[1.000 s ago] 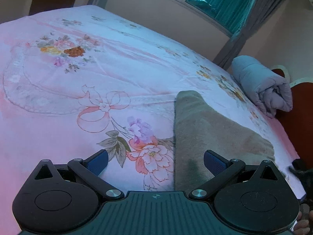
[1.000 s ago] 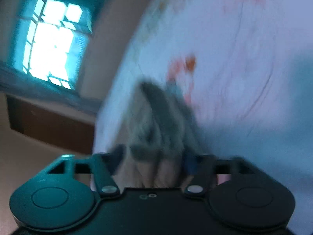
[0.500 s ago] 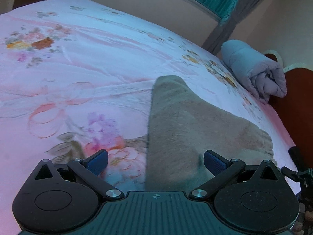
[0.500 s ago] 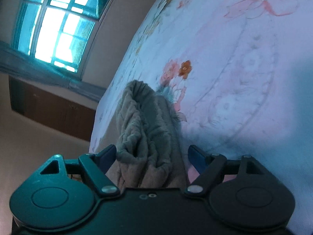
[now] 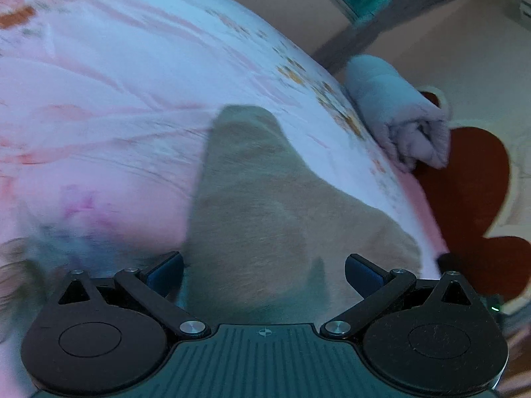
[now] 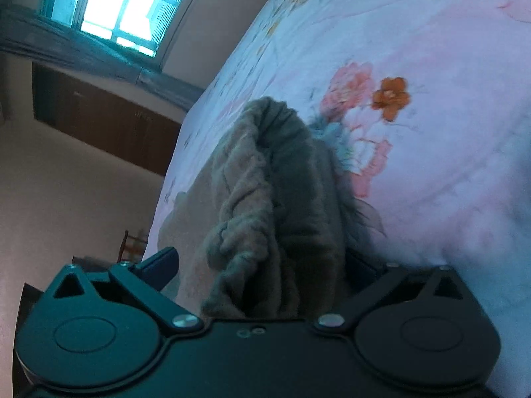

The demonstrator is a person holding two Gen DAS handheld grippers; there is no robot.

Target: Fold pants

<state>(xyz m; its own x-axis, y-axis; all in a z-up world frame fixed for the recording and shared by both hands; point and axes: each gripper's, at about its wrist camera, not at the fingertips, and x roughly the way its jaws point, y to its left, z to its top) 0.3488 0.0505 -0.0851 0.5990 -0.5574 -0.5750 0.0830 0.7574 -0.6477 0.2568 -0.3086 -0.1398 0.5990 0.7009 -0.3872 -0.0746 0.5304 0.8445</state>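
We've got the beige pants point(image 5: 265, 219) lying folded on the floral bed point(image 5: 99, 106). Left tongs point(image 5: 264, 270) spread wide above them, gripping nothing. Right tongs point(image 6: 262, 265) just opened further; bunched waistband sits between the jaws, left pad clear.

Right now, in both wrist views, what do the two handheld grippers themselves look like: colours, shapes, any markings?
Both are alike. The left gripper has a dark ribbed body with a small crosshair mark, two round black discs with triangular cut-outs, silver pivot screws and black link arms ending in blue-padded fingers. The right gripper is the same black build, with a smooth body and two small holes at centre. No cables or sleeves show.
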